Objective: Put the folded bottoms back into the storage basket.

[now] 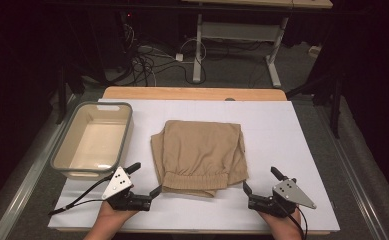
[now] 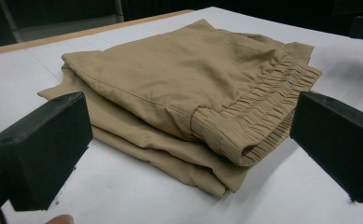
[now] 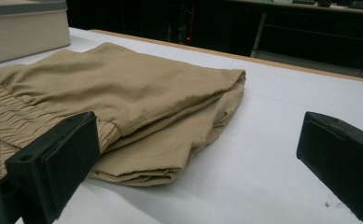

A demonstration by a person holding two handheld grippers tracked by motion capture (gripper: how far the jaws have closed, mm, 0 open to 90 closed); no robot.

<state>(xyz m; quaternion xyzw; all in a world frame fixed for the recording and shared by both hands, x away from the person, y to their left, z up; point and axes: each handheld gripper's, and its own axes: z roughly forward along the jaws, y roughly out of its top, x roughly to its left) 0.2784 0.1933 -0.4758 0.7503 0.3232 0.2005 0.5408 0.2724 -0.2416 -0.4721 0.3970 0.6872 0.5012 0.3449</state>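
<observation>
Your left gripper [image 1: 144, 181]: held low at the near left of the table, jaws spread wide with nothing between them, grey three-cornered plate on top, cable trailing off to the left. One jaw tip sits just beside the near left corner of the garment; whether it touches cannot be told. Your left hand [image 1: 113, 216] grips it from the near edge.

Your right gripper [image 1: 262, 181]: held low at the near right, jaws likewise wide apart and empty, grey plate on top. It sits near the garment's near right corner, apart from it. Your right hand [image 1: 281, 222] holds it from below.

Folded tan shorts [image 1: 198, 156]: lying flat at the middle of the white table cover [image 1: 282, 130], between your two grippers and a little beyond them. Folded in several layers; the gathered elastic waistband faces you along the near edge. In the left gripper view the shorts [image 2: 188, 88] lie between the two black jaws, waistband toward the right. In the right gripper view the shorts [image 3: 123, 98] lie at left, partly behind the left jaw.

Beige plastic bin [image 1: 93, 140]: on the left side of the table, just beyond your left gripper, upright, grey rim, nothing inside. Near the shorts, not touching.

Wooden table edge [image 1: 192, 93]: visible past the far side of the white cover.
</observation>
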